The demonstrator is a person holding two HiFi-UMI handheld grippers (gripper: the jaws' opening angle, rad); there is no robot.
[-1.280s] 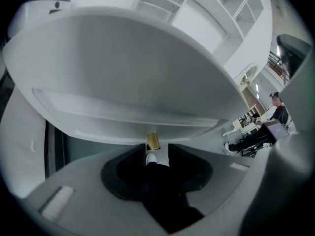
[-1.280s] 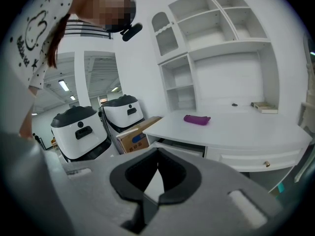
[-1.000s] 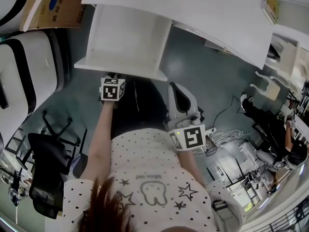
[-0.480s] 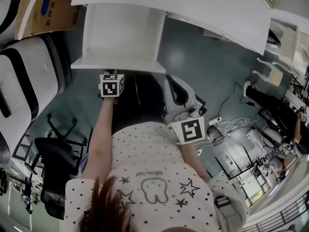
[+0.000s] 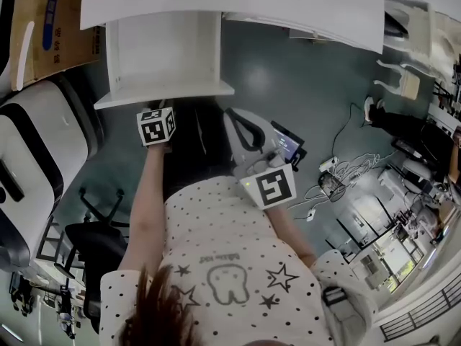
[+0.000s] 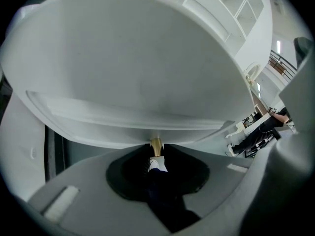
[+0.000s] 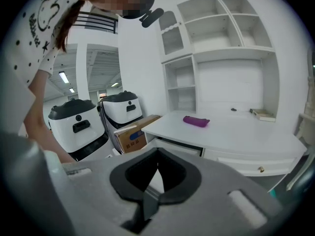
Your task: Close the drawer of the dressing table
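The white drawer (image 5: 166,92) stands pulled out from under the dressing table's top (image 5: 238,6), and it looks empty. My left gripper (image 5: 160,114) sits right at the drawer's front edge, its marker cube just below it. In the left gripper view the drawer front (image 6: 138,73) fills the picture. A small brass knob (image 6: 156,142) sits between the jaw tips of the left gripper (image 6: 156,149), which are closing on it and touch its sides. My right gripper (image 5: 234,117) hangs to the right of the drawer, over the floor. The right gripper (image 7: 157,151) is shut and holds nothing.
A cardboard box (image 5: 50,20) and white-and-black machines (image 5: 36,157) stand left of the drawer. A black office chair (image 5: 94,244) is at lower left. Cables (image 5: 338,179) lie on the floor at right. A purple pouch (image 7: 196,121) rests on the tabletop (image 7: 236,132).
The head camera has swung, so the drawer and table sit further left in the picture. Both grippers keep their places relative to the drawer.
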